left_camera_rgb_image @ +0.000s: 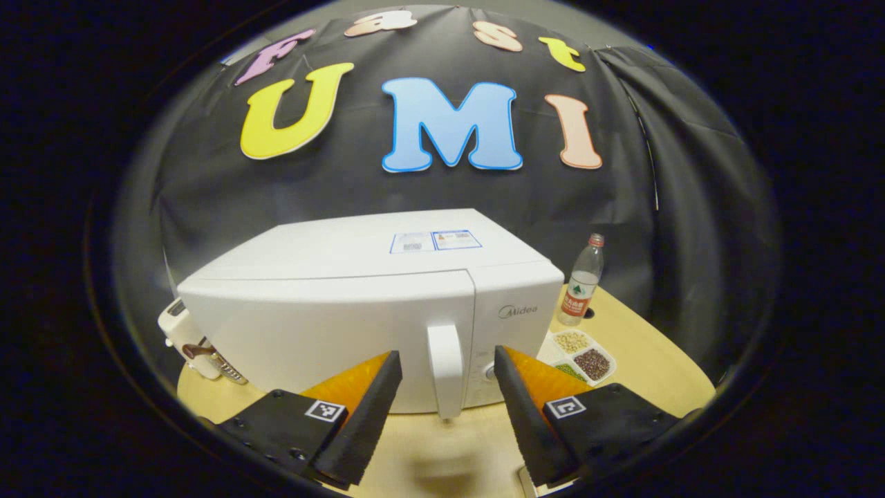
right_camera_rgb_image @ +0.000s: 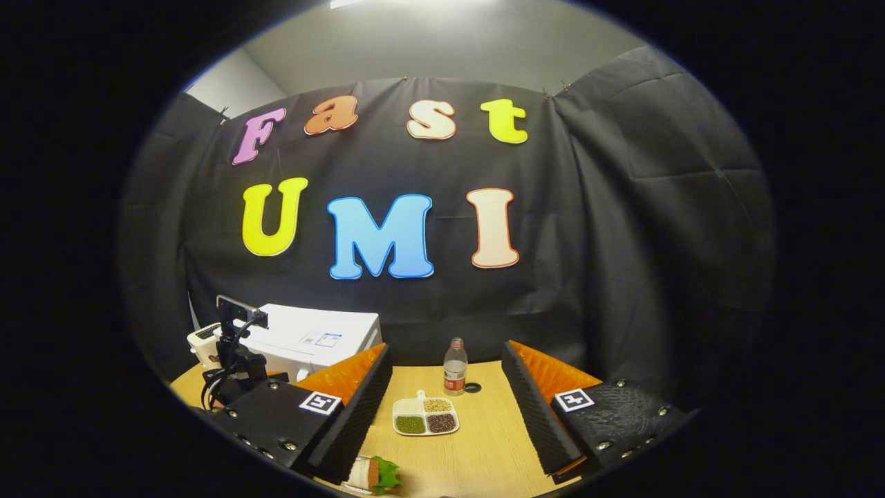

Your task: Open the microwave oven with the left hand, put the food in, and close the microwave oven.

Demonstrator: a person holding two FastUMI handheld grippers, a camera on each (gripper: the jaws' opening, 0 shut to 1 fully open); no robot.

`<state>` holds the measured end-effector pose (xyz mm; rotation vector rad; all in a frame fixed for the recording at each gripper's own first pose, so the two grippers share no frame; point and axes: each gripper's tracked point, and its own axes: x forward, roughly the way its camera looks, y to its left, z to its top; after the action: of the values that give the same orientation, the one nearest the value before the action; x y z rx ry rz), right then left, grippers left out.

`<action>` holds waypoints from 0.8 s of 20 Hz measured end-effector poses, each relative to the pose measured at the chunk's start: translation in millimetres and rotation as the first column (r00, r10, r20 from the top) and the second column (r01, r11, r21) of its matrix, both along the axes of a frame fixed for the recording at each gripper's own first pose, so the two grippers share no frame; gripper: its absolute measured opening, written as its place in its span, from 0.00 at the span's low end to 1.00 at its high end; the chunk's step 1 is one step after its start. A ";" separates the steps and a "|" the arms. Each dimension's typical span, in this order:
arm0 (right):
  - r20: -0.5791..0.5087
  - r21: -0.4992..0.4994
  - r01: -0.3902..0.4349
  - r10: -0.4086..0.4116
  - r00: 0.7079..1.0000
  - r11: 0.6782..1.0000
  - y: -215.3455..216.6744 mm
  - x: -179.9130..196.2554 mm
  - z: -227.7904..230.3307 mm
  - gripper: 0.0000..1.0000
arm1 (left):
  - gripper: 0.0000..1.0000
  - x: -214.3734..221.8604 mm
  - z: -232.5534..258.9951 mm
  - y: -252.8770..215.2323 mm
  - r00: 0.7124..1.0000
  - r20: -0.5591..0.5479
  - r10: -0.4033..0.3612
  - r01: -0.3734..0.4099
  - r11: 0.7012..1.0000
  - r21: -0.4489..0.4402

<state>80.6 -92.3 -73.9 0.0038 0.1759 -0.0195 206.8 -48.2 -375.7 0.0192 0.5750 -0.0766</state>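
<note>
Straight ahead on the table (left_camera_rgb_image: 650, 373), the microwave oven (left_camera_rgb_image: 373, 304) sits shut, its door handle (left_camera_rgb_image: 445, 369) framed between my empty, wide-open left gripper (left_camera_rgb_image: 446, 401), so I should advance squarely before pinching it.

Free room and obstacles. Left gripper view: the left gripper (left_camera_rgb_image: 442, 401), fingers spread, faces the closed microwave oven (left_camera_rgb_image: 373, 304); its upright door handle (left_camera_rgb_image: 446, 370) lies in line with the gap between the fingers, with bare wooden table (left_camera_rgb_image: 664, 360) between handle and fingertips. A toaster (left_camera_rgb_image: 183, 335) stands close at the oven's left end. On the oven's right, a sectioned dish of beans and grains (left_camera_rgb_image: 581, 356) lies just beside its front corner, a water bottle (left_camera_rgb_image: 582, 280) behind it.

Right gripper view: the right gripper (right_camera_rgb_image: 446, 408), fingers apart, has open tabletop ahead up to the dish (right_camera_rgb_image: 425, 417); a small toy vegetable (right_camera_rgb_image: 373, 474) lies near the left finger.
</note>
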 end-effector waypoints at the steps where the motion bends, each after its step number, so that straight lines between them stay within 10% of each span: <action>1: -0.004 0.001 0.007 -0.007 1.000 1.000 -2.4 -0.8 -1.4 0.96 | 0.92 2.1 -6.5 -3.0 1.000 -0.007 -0.013 0.013 1.000 0.005; 3: -0.007 0.002 0.013 -0.013 1.000 1.000 -4.4 -2.7 -1.7 0.96 | 0.76 2.6 -12.2 0.8 1.000 -0.015 -0.012 0.012 1.000 0.008; 5: -0.008 -0.003 0.016 -0.016 1.000 1.000 -4.7 -4.3 -2.9 0.96 | 0.39 1.7 -9.9 1.0 1.000 -0.022 -0.016 0.016 1.000 -0.019; 16: 0.004 -0.001 -0.006 0.006 1.000 1.000 9.6 -23.6 3.7 0.96 | 0.07 1.6 -16.4 1.0 0.995 -0.097 -0.030 0.024 0.998 -0.064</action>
<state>57.0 -82.7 -70.1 0.0028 0.1722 -0.0134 208.4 -47.2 -392.2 -0.0380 0.6707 -0.1221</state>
